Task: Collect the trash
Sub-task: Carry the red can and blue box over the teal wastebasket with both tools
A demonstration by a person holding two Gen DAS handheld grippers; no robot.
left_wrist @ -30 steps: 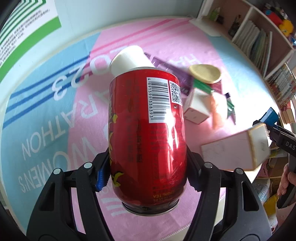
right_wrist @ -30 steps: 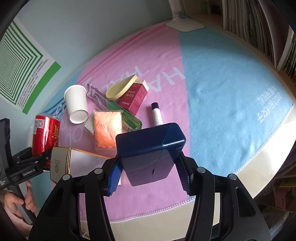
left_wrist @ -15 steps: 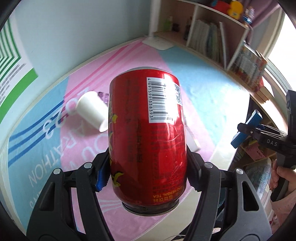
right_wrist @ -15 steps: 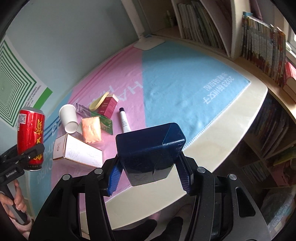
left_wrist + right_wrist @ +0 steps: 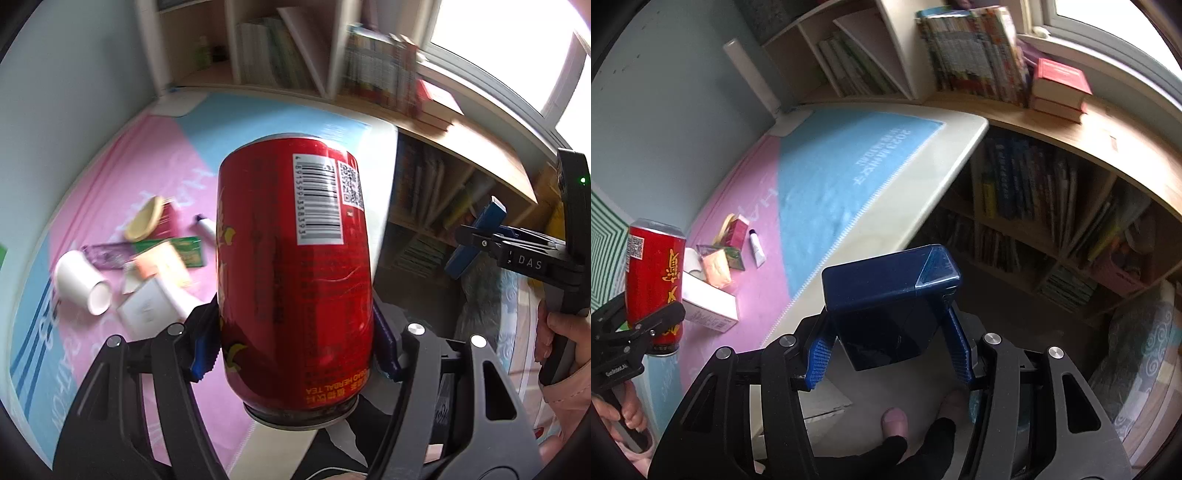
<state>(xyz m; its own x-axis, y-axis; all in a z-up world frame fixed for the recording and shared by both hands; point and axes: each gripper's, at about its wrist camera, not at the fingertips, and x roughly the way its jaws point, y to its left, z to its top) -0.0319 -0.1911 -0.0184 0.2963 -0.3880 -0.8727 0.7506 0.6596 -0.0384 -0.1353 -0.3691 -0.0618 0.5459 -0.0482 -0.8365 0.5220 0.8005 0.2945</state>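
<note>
Left fingers [image 5: 295,347] pinch red can [image 5: 295,258], tilted down | right fingers [image 5: 890,354] pinch blue box [image 5: 890,291]

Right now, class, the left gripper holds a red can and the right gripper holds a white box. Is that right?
Not quite. The left gripper does hold the red can, but the right gripper holds a dark blue box, as the right wrist view shows.

Black grippers, blue ribbed fingers [image 5: 817,356], silver screws, pink sleeve [image 5: 565,384].
</note>
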